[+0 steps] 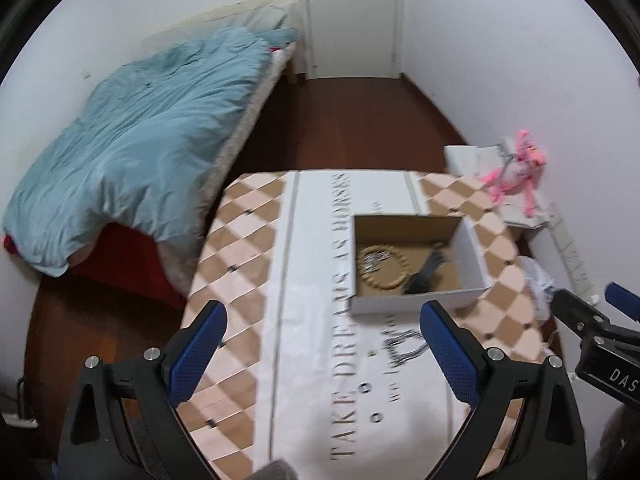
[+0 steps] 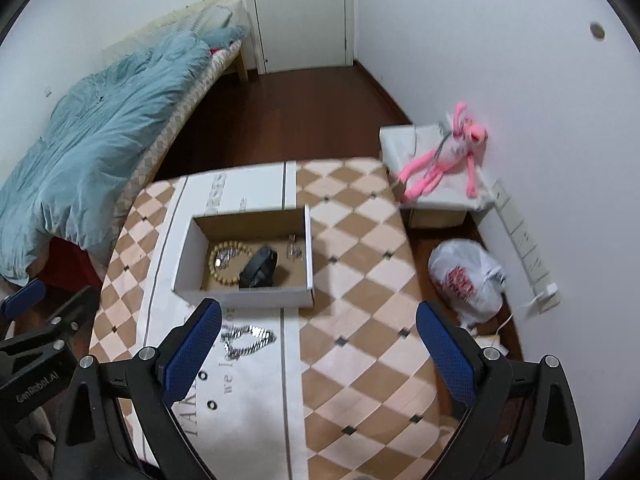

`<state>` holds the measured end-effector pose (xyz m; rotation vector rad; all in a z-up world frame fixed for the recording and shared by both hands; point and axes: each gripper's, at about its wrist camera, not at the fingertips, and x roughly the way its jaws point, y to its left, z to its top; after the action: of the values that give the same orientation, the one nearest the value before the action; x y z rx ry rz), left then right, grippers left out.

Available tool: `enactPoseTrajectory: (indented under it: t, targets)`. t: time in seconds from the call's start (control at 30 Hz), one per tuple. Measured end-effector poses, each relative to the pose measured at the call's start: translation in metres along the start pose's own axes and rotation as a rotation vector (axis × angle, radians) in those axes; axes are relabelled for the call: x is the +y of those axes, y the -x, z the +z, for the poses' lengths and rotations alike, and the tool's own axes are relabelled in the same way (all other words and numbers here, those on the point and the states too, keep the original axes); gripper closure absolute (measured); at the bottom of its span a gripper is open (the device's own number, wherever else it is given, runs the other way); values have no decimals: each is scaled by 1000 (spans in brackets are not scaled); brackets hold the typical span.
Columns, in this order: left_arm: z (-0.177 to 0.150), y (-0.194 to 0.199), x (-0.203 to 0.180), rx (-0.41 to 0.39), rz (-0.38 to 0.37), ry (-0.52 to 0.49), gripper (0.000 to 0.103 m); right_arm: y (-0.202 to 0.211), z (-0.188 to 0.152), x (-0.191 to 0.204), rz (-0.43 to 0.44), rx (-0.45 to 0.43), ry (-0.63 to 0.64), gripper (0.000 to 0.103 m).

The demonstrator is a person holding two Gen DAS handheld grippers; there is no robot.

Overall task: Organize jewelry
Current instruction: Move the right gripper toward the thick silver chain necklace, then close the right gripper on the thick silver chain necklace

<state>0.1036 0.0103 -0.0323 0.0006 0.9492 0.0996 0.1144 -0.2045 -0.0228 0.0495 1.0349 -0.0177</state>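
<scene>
Tablecloth (image 2: 360,280) was tan & pale-pink diamond check w/ small dark squares, plus white centre strip w/ grey lettering. Box (image 2: 244,296) white outside, brown cardboard inside. Bead bracelet (image 2: 216,254) gold; chain (image 2: 248,340) silver; watch (image 2: 260,268) black. Gripper pads (image 2: 192,350) blue, textured, on black frames. Duvet (image 2: 100,140) light blue. Plush toy (image 2: 444,160) pink. Floor (image 2: 280,120) dark red-brown.

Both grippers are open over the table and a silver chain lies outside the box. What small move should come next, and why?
Probably lower the right gripper toward the silver chain. It lies loose on the table in front of the white box, which already holds other pieces; the chain sits by that gripper's left fingertip, and both grippers are open and hold nothing.
</scene>
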Motion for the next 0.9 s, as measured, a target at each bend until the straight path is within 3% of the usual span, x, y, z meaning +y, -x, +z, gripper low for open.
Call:
enactPoseTrajectory:
  t: [0.17,0.27,0.3,0.43,0.57,0.63,0.73,0.8,0.9]
  targets:
    - [-32,-39,14,59,42,20,4,-62,-32,-1,50,120,-45,5]
    - [-52,-67,20,112,50,21,4,-102,-46,3,74,170,-68,20]
    - [-58,-77,21,133,53,23,4,-111,-49,4,86,181,-76,25]
    - [-74,-105,27,183,53,38,4,-145,-51,20,106,199,-77,27]
    - [-82,-123,31,215,65,52,4,-172,-50,38,70,216,-49,30]
    - [-85,-126,32,222,66,59,4,-180,-53,43,42,239,-34,38]
    - [-87,-129,31,224,66,54,5,-177,-57,54,-2,205,25,53]
    - [-88,-130,29,229,61,44,4,-173,-59,56,-6,189,45,95]
    - [-89,-132,24,239,46,28,4,-170,-63,48,23,185,29,97]
